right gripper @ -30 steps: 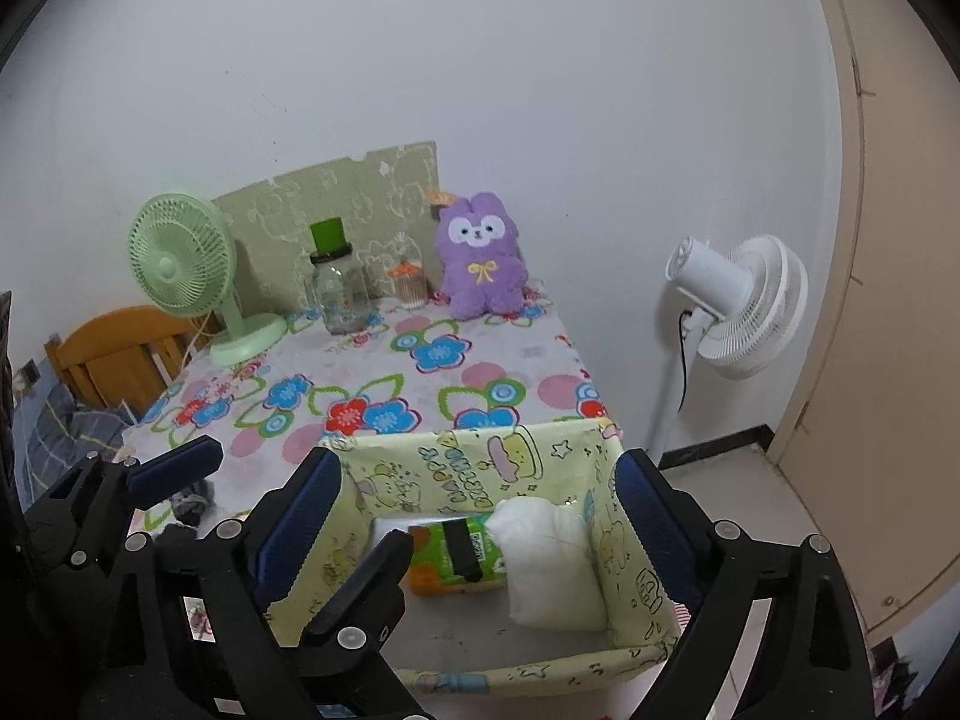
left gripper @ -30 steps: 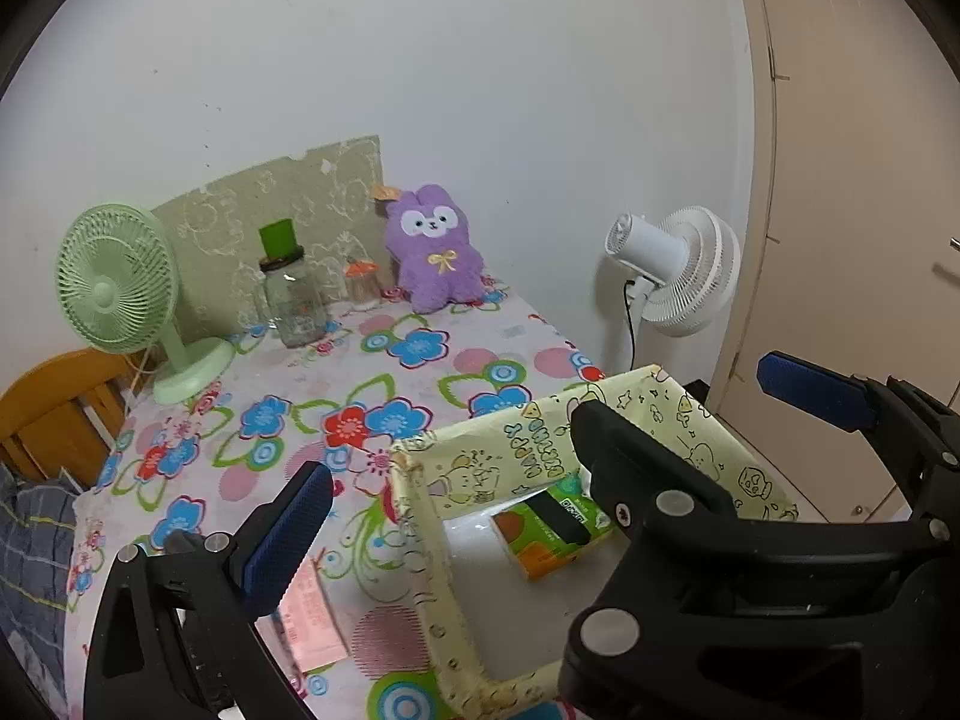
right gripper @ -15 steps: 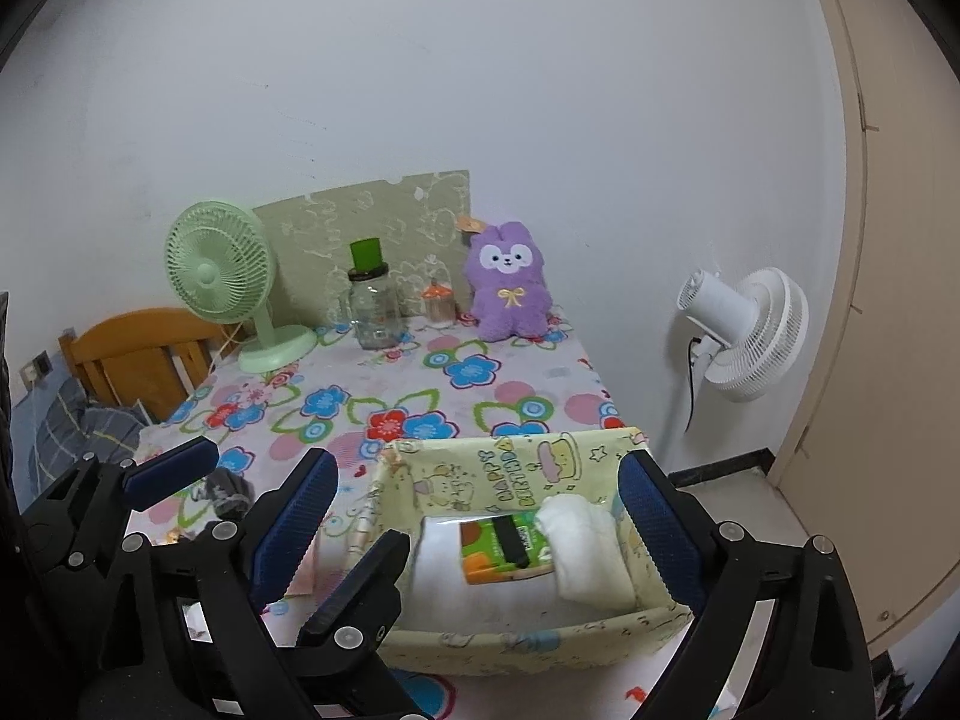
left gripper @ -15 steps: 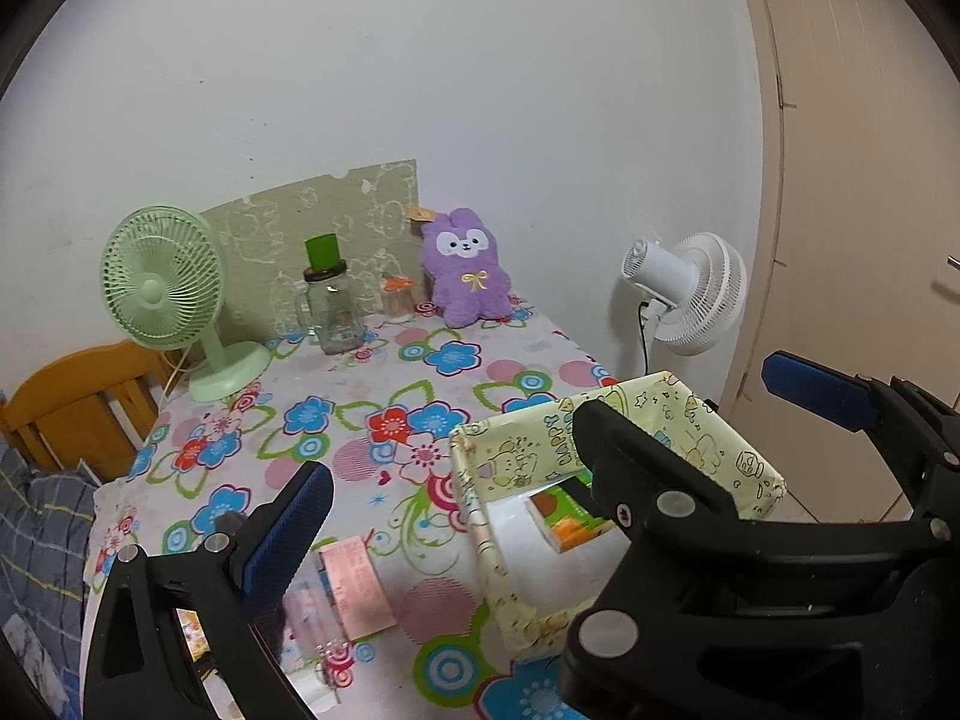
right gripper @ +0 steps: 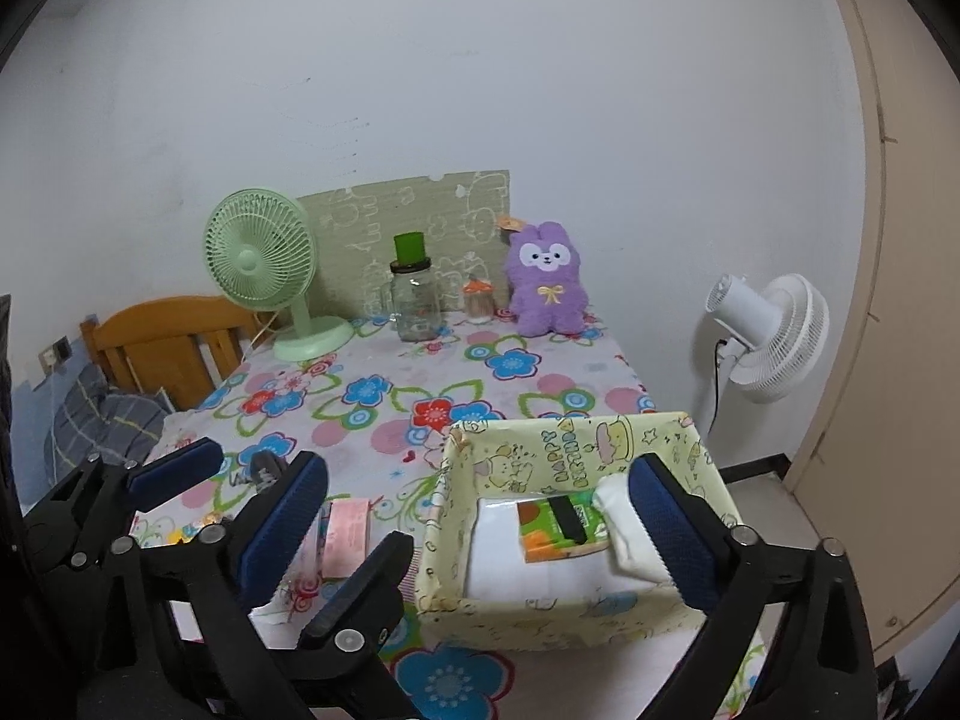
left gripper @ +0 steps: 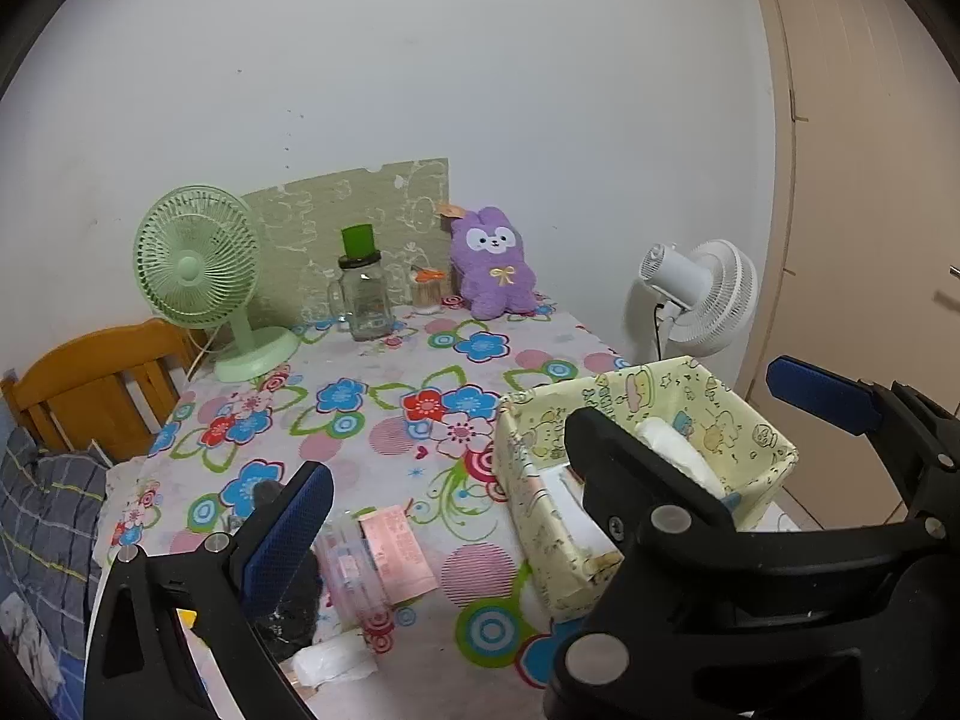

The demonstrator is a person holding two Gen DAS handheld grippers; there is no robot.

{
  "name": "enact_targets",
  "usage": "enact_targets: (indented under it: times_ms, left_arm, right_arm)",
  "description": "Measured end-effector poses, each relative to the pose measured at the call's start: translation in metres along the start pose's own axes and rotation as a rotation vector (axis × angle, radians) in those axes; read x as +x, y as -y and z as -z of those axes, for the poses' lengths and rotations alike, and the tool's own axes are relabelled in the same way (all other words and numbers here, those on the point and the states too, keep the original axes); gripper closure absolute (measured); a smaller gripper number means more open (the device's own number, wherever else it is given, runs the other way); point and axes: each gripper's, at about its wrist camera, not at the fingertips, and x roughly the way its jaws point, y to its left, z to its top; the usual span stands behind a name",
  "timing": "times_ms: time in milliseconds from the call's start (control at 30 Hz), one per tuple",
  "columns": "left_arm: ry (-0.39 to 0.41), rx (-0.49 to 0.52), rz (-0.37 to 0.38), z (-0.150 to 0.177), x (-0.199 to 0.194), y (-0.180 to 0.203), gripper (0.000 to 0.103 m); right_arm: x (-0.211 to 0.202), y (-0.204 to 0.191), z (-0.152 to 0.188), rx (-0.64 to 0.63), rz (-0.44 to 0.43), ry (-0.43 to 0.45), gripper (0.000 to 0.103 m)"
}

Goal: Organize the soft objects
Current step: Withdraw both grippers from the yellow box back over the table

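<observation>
A yellow cartoon-print box (right gripper: 576,618) stands on the flowered table's near right corner. It holds a white folded pack, an orange-green tissue pack (right gripper: 558,528) and a white soft wad (right gripper: 618,516). A purple plush bunny (right gripper: 546,282) sits upright against the far wall. My right gripper (right gripper: 480,468) hangs short of the box, its jaws opening with nothing pressed between them. My left gripper (left gripper: 474,480) is open and empty beside it, and the two grippers' fingers interleave. A pink packet (left gripper: 399,552), a clear packet (left gripper: 351,576), a dark fuzzy item (left gripper: 288,606) and a white crumpled wad (left gripper: 333,660) lie at the near left.
A green desk fan (left gripper: 198,276), a glass jar with a green lid (left gripper: 363,294) and a small orange-lidded jar (left gripper: 429,291) line the back. A white floor fan (left gripper: 702,300) stands right of the table. A wooden chair (left gripper: 90,384) and plaid cloth (left gripper: 42,510) are left.
Both grippers have pulled back from the box and the wall. The box now looks smaller and farther, and the packets on the near left of the table have come into view.
</observation>
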Motion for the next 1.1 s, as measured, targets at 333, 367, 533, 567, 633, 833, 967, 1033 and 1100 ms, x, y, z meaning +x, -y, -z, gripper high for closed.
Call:
enact_targets:
  times_ms: [333,367,533,567,633,833,967,1033,1100]
  left_arm:
    - [0.003,-0.024,-0.018,0.019,-0.002,-0.020,0.000]
    - [0.005,-0.024,-0.020,0.021,-0.003,-0.022,0.000]
    - [-0.011,-0.040,-0.034,0.032,-0.001,-0.033,0.000]
    - [-0.016,-0.044,-0.038,0.034,-0.001,-0.035,0.000]
    - [-0.026,-0.052,-0.044,0.039,0.001,-0.039,0.000]
    - [-0.039,-0.067,-0.066,0.051,0.005,-0.052,0.000]
    - [-0.043,-0.070,-0.080,0.059,0.007,-0.060,0.000]
    - [-0.053,-0.077,-0.085,0.063,0.010,-0.065,0.000]
    - [-0.065,-0.083,-0.092,0.066,0.013,-0.070,0.000]
  right_arm:
    - [0.003,-0.022,0.014,-0.015,-0.020,-0.003,0.000]
    - [0.004,-0.024,0.016,-0.013,-0.026,-0.001,0.000]
    - [0.010,-0.033,0.025,-0.003,-0.063,-0.022,0.000]
    - [0.011,-0.035,0.027,-0.006,-0.061,-0.027,0.000]
    - [0.014,-0.041,0.030,-0.015,-0.056,-0.022,0.000]
    - [0.024,-0.055,0.041,-0.022,-0.067,-0.031,0.000]
    - [0.030,-0.064,0.047,-0.020,-0.076,-0.029,0.000]
    - [0.034,-0.067,0.049,-0.016,-0.082,-0.034,0.000]
    - [0.037,-0.069,0.052,-0.012,-0.087,-0.040,0.000]
